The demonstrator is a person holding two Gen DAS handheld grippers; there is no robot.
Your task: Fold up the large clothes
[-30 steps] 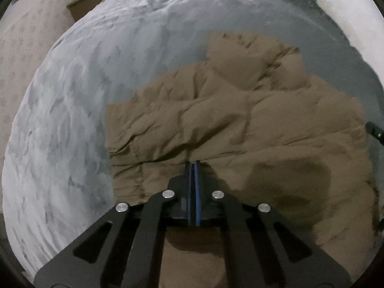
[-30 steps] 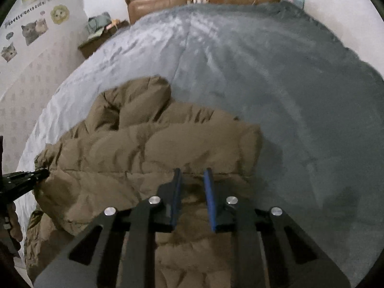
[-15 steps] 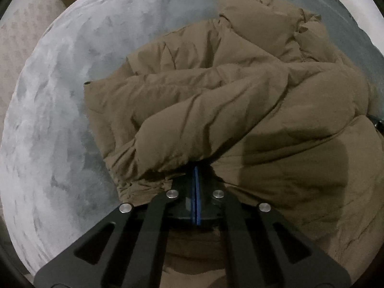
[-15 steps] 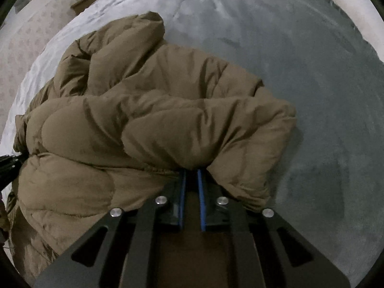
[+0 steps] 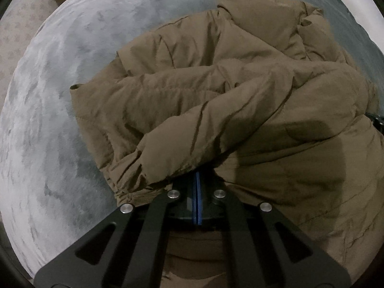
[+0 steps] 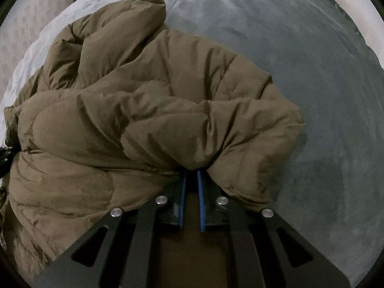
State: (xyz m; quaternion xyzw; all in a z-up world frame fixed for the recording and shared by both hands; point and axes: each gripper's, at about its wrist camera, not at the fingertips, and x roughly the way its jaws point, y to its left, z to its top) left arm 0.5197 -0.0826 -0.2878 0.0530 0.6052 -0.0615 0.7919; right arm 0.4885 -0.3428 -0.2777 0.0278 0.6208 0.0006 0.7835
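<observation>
1. At the bottom of the left wrist view, the left tongs are seen pressed together on a pinch of the brown puffer jacket; only a thin blue line shows between the pads.
2. At the bottom of the right wrist view, the right tongs are clamped on the jacket's near edge. Their jaws have just been closing: a second ago they stood apart above the cloth, and now padded fabric is bunched between them.
3. Since a second ago, the jacket has gone from lying fairly flat to being gathered into a thick roll that fills the middle of both frames. It is judged that a fold is under way, with the near edge held at two points.
4. The jacket rests on the grey bed cover.
5. Only the left view shows the jacket's left side, ending at a small corner at centre left, and a dark shadow across the cloth at lower right.
6. Only the right view shows the jacket's right end as a rounded bulge, with bare cover beyond it at right and a puffed part, perhaps a hood or sleeve, at upper left.
</observation>
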